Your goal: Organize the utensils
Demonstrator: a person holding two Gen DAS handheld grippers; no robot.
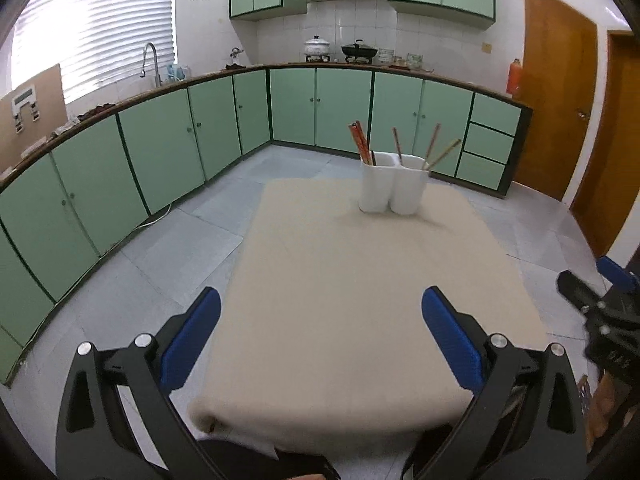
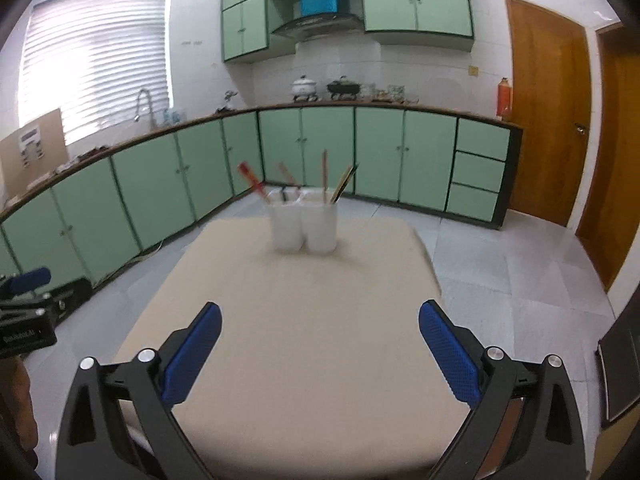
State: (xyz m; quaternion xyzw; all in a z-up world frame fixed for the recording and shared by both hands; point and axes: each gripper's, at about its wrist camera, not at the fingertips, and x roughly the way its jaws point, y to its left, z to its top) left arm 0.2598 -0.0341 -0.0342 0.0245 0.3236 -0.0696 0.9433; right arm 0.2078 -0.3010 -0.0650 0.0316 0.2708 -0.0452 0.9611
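Observation:
A white two-compartment utensil holder (image 1: 393, 184) (image 2: 303, 223) stands at the far end of a table under a beige cloth (image 1: 372, 300) (image 2: 296, 340). Several chopsticks stand in it, among them a red pair (image 1: 359, 140) (image 2: 253, 181) in its left compartment and brown ones (image 1: 433, 143) (image 2: 324, 174) in its right compartment. My left gripper (image 1: 321, 304) is open and empty over the near end of the table. My right gripper (image 2: 320, 316) is open and empty, also over the near end. Each shows at the edge of the other's view, the right gripper (image 1: 600, 312) and the left gripper (image 2: 24, 308).
Green base cabinets (image 1: 200, 136) (image 2: 180, 176) run along the left and back walls under a counter with a sink tap (image 1: 151, 60) and pots (image 1: 318, 46). Wooden doors (image 1: 556, 88) (image 2: 544, 108) are at the right. Grey tiled floor (image 1: 168, 264) surrounds the table.

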